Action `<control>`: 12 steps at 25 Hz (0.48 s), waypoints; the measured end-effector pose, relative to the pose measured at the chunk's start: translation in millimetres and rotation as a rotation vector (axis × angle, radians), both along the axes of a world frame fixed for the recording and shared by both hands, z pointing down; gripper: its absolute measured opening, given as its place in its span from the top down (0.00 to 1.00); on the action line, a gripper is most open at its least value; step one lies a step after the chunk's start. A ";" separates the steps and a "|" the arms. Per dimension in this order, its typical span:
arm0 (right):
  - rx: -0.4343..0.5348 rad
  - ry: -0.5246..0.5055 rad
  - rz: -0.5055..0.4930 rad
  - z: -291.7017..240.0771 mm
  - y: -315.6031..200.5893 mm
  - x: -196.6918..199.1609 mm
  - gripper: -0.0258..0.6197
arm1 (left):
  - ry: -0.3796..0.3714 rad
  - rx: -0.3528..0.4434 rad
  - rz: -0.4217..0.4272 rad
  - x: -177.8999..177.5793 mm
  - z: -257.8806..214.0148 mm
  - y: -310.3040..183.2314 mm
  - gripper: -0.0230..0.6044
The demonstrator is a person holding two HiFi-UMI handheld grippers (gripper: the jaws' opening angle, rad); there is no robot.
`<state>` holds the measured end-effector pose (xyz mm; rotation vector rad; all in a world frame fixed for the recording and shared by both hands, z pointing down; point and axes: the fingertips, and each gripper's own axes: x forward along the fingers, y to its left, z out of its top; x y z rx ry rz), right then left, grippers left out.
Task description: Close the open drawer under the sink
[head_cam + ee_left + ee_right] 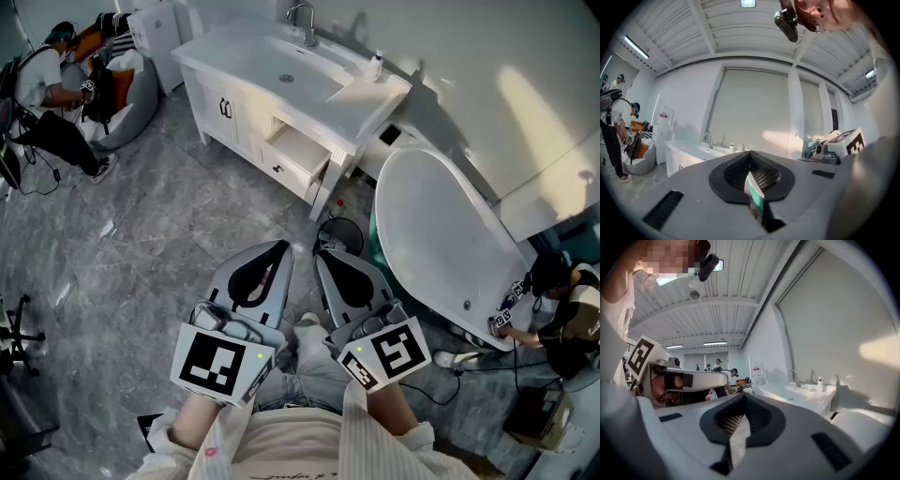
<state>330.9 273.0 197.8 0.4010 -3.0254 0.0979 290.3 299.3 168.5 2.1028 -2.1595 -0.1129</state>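
The white sink cabinet point(281, 89) stands far ahead against the wall, and one drawer point(298, 152) under its right half is pulled out. Both grippers are held low, close to my body and well short of the cabinet. My left gripper point(278, 247) and right gripper point(325, 255) point toward it side by side, each shut with nothing between its jaws. In the left gripper view the closed jaws point(750, 153) fill the lower frame, with the cabinet point(689, 151) small beyond them. In the right gripper view, my right gripper point(744, 394) is shut and the sink top point(799, 391) shows beyond it at the right.
A white bathtub point(441, 234) lies to the right of the cabinet, and a round black object point(339, 234) sits on the floor near the drawer. One person point(47, 84) sits at the far left by a beanbag point(127, 103). Another person point(562, 309) crouches at the tub's right end.
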 end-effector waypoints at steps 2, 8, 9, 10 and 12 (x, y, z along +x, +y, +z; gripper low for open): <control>0.000 0.001 0.000 1.3 1.0 -0.2 0.95 | -0.002 -0.003 -0.002 -0.5 1.5 3.1 0.94; -0.006 -0.004 0.014 3.5 4.0 -5.0 0.95 | -0.003 0.001 -0.025 -14.2 2.8 14.1 0.94; -0.008 -0.004 0.018 4.2 5.4 -5.6 0.95 | -0.003 0.002 -0.032 -17.8 2.7 16.9 0.94; -0.009 -0.002 0.021 5.1 6.9 -6.1 0.95 | -0.002 0.003 -0.039 -21.3 2.7 19.9 0.94; -0.013 0.002 0.023 7.9 10.2 -7.0 0.95 | -0.001 0.004 -0.054 -27.5 3.6 25.4 0.94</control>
